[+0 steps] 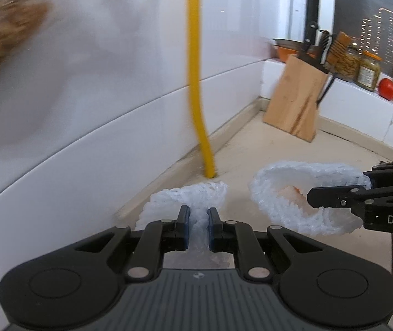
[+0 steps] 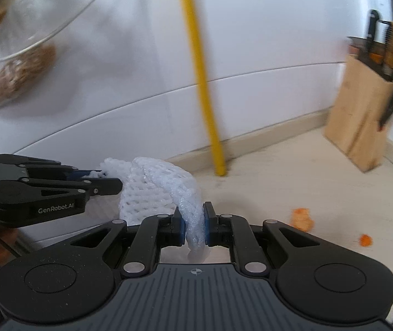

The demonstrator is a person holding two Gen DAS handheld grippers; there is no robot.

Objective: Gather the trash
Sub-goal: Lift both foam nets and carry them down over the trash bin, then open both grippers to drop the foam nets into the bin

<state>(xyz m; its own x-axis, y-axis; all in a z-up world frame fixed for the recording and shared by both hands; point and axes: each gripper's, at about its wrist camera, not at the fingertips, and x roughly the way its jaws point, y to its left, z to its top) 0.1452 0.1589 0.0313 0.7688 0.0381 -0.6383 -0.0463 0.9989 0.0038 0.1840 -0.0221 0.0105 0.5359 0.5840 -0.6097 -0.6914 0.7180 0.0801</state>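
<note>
Pinching one white foam net point(image 1: 196, 207) in my left gripper point(image 1: 198, 220) and another point(image 2: 166, 190) in my right gripper point(image 2: 192, 223), I hold both above the counter point(image 2: 293, 179), orange peel scraps point(image 2: 302, 218) lying nearer my right.

I see white foam netting point(image 1: 301, 193), soft and knobbly, beside my matt black plastic gripper point(image 1: 198, 222). Behind it the knife block point(image 1: 297, 96) is pale bare wood, the wall tiles point(image 1: 86, 110) glossy (almost mirror-smooth), the counter point(image 2: 306, 179) dull beige stone.
</note>
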